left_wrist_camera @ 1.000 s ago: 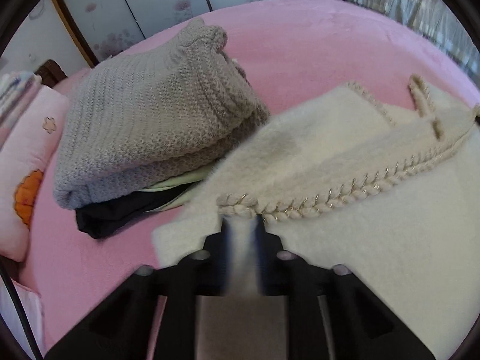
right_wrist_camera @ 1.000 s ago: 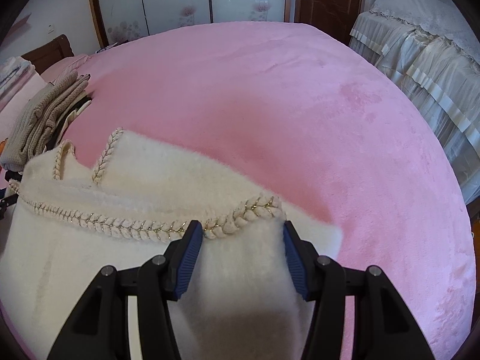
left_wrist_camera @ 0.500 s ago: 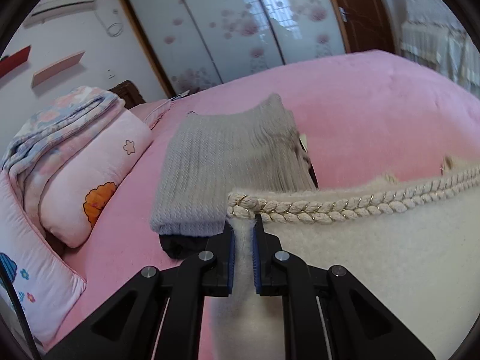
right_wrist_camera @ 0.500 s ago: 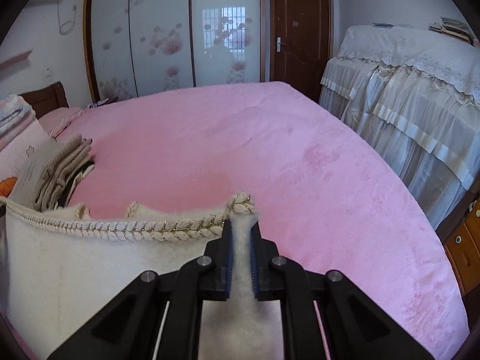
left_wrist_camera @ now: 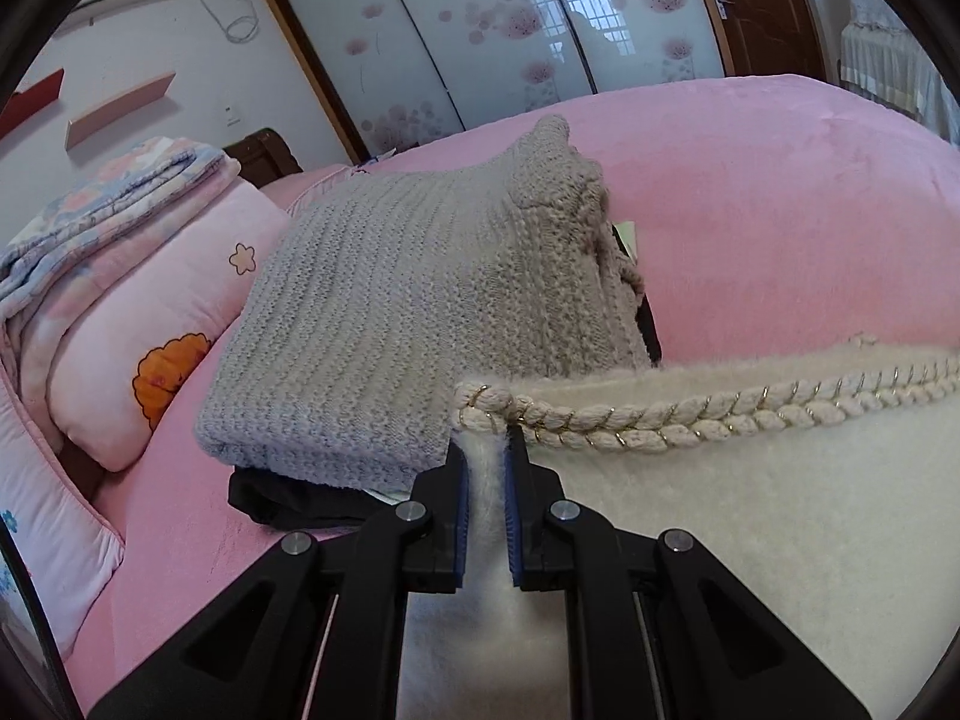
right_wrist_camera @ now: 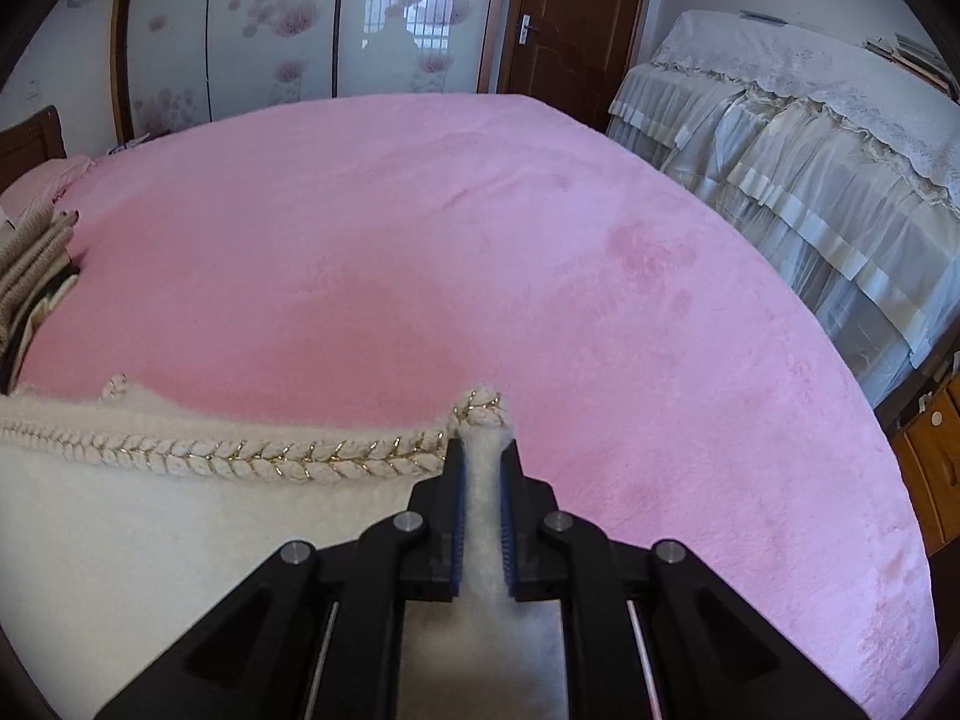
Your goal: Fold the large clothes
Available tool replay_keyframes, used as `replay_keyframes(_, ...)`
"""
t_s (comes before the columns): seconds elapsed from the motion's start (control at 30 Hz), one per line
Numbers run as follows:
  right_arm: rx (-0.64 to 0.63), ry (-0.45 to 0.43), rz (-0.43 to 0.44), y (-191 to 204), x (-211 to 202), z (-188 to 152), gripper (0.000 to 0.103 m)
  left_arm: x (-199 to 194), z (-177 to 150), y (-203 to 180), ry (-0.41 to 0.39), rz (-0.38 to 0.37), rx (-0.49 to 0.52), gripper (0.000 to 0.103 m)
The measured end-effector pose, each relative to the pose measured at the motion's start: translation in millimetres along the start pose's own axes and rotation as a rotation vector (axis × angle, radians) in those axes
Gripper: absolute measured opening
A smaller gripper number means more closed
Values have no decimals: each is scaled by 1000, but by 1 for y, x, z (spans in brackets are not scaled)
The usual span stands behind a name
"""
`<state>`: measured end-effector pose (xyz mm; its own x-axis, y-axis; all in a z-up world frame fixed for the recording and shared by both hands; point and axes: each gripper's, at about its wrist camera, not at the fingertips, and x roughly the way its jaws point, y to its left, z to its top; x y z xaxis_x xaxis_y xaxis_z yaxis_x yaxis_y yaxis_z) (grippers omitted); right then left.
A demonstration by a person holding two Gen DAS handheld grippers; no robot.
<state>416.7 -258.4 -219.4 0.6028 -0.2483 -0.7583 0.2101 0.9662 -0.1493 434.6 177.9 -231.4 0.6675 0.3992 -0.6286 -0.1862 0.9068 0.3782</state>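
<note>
Lifted cream garment (left_wrist_camera: 750, 510); grey sweater (left_wrist_camera: 420, 324) left-view only

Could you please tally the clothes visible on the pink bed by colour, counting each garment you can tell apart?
Cream: 1, the fluffy garment pinched by the left gripper and right gripper
Grey: 1, knit sweater
Black: 1, garment beneath the sweater
Total: 3
</note>
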Motion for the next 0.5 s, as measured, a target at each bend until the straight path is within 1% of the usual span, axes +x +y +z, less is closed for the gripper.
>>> replay_keyframes(0.07,-13,17,-3,1,1,0,12,-1,-1,-2,-11,6,3,10)
replay_keyframes(0.1,-15,26,-3,2,1,0,14,-2,-1,-3,-11,12,7,13)
replay_keyframes(0.13,-17,36,-4,0,-1,1,15,-4,0,-3,-11,19,12,19)
replay_keyframes(0.17,-16,44,-9,-1,-4,2,19,-6,1,-3,-9,28,19,22)
replay_keyframes(0.2,-16,46,-15,-2,-9,2,20,-8,3,-2,-3,31,23,31)
replay_keyframes(0.23,-17,42,-14,-3,-17,3,21,-11,4,1,8,27,22,43)
replay_keyframes(0.27,-14,39,-8,-3,-25,3,21,-15,6,6,18,20,12,49)
replay_keyframes(0.3,-10,31,12,-3,-35,2,22,-22,7,12,26,-1,-8,63)
replay_keyframes(0.33,-6,21,42,-2,-48,1,23,-29,10,19,32,-23,-32,71)
replay_keyframes(0.4,-8,-8,88,4,-76,-4,25,-52,13,32,29,-58,-82,72)
replay_keyframes(0.5,-27,-42,144,25,-119,-16,26,-96,13,35,34,-116,-111,73)
